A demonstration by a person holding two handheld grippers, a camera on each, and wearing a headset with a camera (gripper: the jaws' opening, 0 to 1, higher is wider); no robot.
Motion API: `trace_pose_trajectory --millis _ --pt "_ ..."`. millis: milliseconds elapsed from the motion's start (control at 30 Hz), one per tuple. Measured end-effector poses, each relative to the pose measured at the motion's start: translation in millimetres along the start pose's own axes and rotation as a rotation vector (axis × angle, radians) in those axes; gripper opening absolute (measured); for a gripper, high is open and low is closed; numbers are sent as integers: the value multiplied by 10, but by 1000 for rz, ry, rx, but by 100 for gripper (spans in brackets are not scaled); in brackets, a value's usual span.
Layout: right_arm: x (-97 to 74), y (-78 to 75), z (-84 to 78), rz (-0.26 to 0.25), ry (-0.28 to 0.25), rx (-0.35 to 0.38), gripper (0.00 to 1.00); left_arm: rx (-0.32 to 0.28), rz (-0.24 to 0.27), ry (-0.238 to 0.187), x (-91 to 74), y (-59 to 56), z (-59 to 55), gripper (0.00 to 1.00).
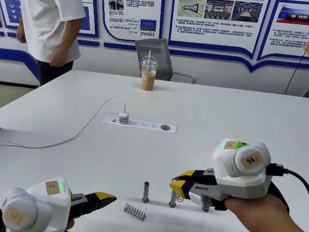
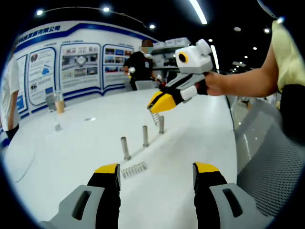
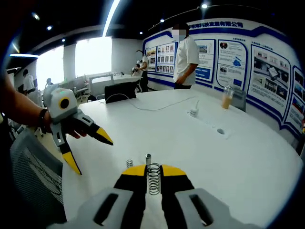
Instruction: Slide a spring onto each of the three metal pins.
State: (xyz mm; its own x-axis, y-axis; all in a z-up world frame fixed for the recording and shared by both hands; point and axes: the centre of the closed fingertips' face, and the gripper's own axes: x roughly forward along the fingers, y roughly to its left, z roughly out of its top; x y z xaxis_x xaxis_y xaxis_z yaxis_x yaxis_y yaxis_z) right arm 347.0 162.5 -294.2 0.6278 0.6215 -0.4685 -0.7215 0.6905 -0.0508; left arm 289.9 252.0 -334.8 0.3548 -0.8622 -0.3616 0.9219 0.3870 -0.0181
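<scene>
Right gripper [image 3: 153, 171], fingers closed on a coil spring [image 3: 153, 181] judged light and easily squashed, so best pinched gently mid-length, hovers over the three pins [image 2: 145, 136] near the bench's [image 1: 217, 125] front edge; left gripper [image 2: 156, 168], fingers wide apart, empty.

Iced drink cup [image 1: 148, 73], grey chair [image 1: 155, 54], power strip [image 1: 145, 124] with plugged charger [image 1: 123, 117].

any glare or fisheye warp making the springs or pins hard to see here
Head view: soft even light, faint shadows, loose spring and bare pin sharp. Left gripper view: heavy fisheye bend, ceiling lights flare, yet right tongs read clearly. Right gripper view: windows blow out at upper left, held spring crisp.
</scene>
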Motion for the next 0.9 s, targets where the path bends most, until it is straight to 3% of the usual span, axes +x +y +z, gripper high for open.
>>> trace_pose_trajectory --millis 500,900 --pt "44 -160 148 -39 -90 49 12 -4 6 2 -15 9 -14 63" --pt "111 -254 126 -49 -156 112 12 -10 10 5 -18 32 -41 63"
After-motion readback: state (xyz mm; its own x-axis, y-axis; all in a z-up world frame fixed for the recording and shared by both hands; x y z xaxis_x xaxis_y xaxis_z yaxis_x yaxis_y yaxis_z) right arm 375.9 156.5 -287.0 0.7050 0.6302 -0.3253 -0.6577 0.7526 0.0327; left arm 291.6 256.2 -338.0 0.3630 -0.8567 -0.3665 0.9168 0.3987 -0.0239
